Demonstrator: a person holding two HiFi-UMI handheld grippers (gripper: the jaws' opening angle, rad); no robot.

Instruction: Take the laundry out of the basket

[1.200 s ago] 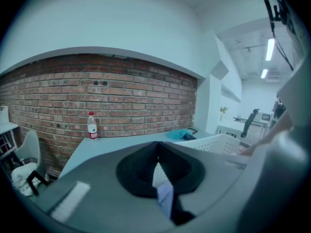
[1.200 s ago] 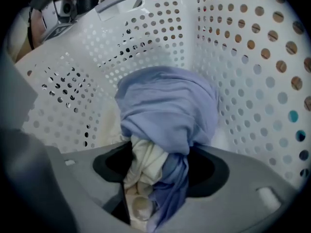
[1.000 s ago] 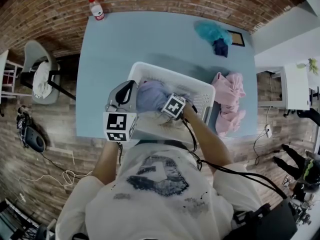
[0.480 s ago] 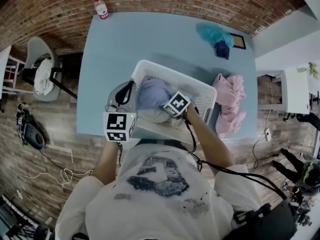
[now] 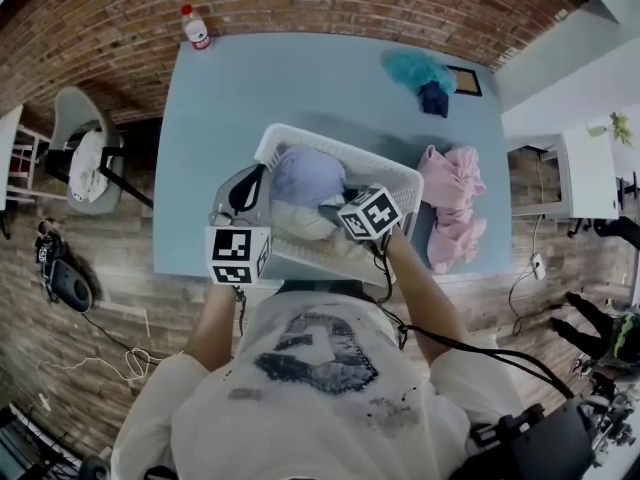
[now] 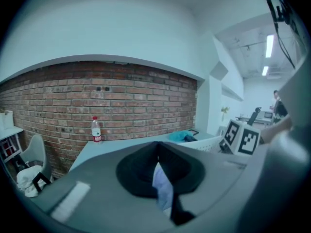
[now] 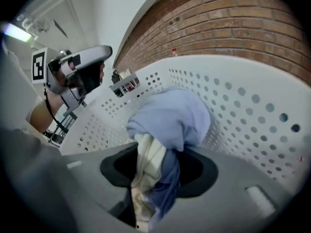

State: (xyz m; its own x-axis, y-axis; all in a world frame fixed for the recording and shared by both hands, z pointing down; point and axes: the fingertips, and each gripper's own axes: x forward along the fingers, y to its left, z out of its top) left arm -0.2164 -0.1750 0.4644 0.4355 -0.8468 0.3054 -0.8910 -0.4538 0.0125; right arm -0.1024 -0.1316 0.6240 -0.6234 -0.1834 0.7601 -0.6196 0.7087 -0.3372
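Observation:
A white perforated laundry basket stands on the blue table in front of me. A lavender-blue garment and a cream one lie bunched inside it. My right gripper reaches into the basket from the right. In the right gripper view its jaws are shut on folds of the cream cloth and the blue cloth. My left gripper is at the basket's left rim. A strip of pale blue cloth is pinched in its shut jaws.
Pink clothes are piled on the table right of the basket. A teal and a dark garment lie at the far right, beside a small frame. A bottle stands at the far left corner. A chair is off the table's left.
The right gripper has moved a little to the right with the cloth in its jaws, and the blue bundle has bulged up. The left gripper has stayed in place.

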